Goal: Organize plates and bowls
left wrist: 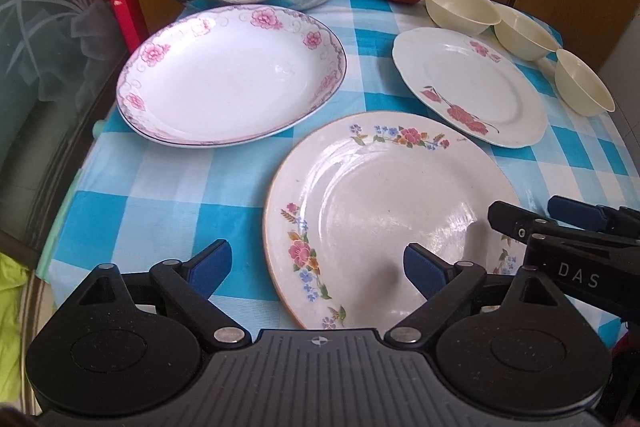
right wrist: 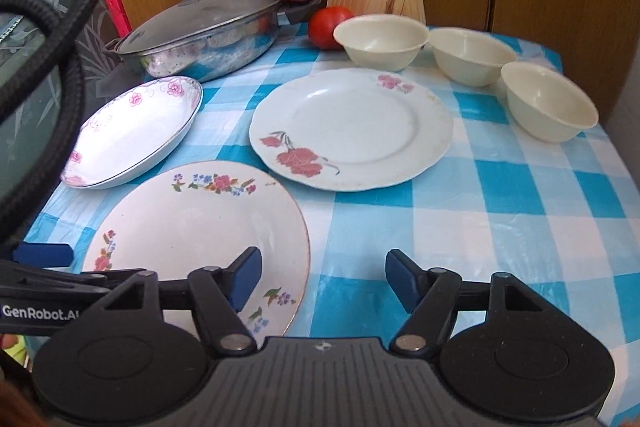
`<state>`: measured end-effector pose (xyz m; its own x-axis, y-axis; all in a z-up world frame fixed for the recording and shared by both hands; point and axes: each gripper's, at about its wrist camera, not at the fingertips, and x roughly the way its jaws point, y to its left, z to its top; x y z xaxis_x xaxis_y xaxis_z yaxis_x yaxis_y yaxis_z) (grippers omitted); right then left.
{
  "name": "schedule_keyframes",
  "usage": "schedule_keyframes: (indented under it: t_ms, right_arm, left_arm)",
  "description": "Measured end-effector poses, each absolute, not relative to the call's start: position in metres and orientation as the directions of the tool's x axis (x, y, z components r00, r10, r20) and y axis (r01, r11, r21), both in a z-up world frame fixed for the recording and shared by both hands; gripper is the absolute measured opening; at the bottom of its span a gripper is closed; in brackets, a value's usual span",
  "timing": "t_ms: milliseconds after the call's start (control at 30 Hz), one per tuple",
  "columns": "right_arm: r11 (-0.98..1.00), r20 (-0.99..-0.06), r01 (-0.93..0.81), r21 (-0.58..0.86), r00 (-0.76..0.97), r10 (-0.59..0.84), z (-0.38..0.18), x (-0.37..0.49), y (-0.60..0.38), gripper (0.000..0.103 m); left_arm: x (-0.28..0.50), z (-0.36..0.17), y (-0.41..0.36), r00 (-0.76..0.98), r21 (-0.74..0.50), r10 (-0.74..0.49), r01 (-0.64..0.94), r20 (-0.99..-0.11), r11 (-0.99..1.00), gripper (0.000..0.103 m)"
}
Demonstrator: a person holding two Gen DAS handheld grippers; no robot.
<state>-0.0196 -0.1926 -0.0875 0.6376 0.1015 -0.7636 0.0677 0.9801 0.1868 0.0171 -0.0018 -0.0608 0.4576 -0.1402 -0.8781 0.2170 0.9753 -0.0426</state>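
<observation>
I have both tools low over the near plate (left wrist: 384,211), the one with small mixed flowers, which lies closest to me on the table (right wrist: 500,227). My left tool (left wrist: 318,265) straddles its left rim, pads spread wide with nothing between them but that edge; my right tool (right wrist: 322,279) straddles its right rim, jaws partly open, gripping nothing. Neither pad is pressing on the plate as far as I can see. Both hands sit about equally near it, so I judge this plate comes first. I count three plates: this one, the rose plate (right wrist: 352,127) beyond, the pink-bordered plate (left wrist: 232,75) far left. Three cream bowls (right wrist: 468,55) line the far right.
</observation>
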Motion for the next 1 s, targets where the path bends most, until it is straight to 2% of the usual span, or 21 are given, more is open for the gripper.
schedule_keyframes:
  t_ms: [233,333,400,533,733,867,1000]
  right_arm:
    - [0.976,-0.763,0.026,0.215,0.629,0.151,-0.086,-0.017,-0.195,0.052]
    - [0.972,-0.762,0.002,0.237,0.621,0.185,-0.085,-0.016,-0.195,0.043]
    - [0.956,-0.757,-0.016,0.293,0.606,0.243,-0.085,-0.017,-0.196,0.027]
    - [0.95,-0.762,0.002,0.314,0.597,0.25,-0.084,-0.021,-0.2,0.024]
    - [0.963,-0.755,-0.006,0.271,0.619,0.216,-0.078,-0.042,-0.203,0.024]
    - [0.949,-0.764,0.024,0.314,0.6,0.238,-0.083,-0.039,-0.214,0.025]
    - [0.958,-0.757,0.066,0.281,0.629,0.178,-0.077,-0.038,-0.221,0.025]
  left_arm:
    - [0.026,-0.065,-0.009,0.441,-0.043,-0.144,0.229,-0.886,0.972,0.093]
    - [0.027,-0.065,-0.018,0.435,-0.036,-0.153,0.265,-0.887,0.964,0.094]
    - [0.027,-0.066,-0.021,0.436,-0.03,-0.149,0.266,-0.887,0.963,0.094]
    - [0.023,-0.066,-0.022,0.437,-0.033,-0.159,0.283,-0.885,0.958,0.094]
    - [0.012,-0.062,-0.031,0.444,-0.028,-0.182,0.332,-0.877,0.943,0.093]
    - [0.013,-0.064,-0.037,0.435,-0.023,-0.182,0.347,-0.882,0.938,0.093]
    - [0.013,-0.057,-0.03,0.479,-0.011,-0.171,0.319,-0.861,0.948,0.092]
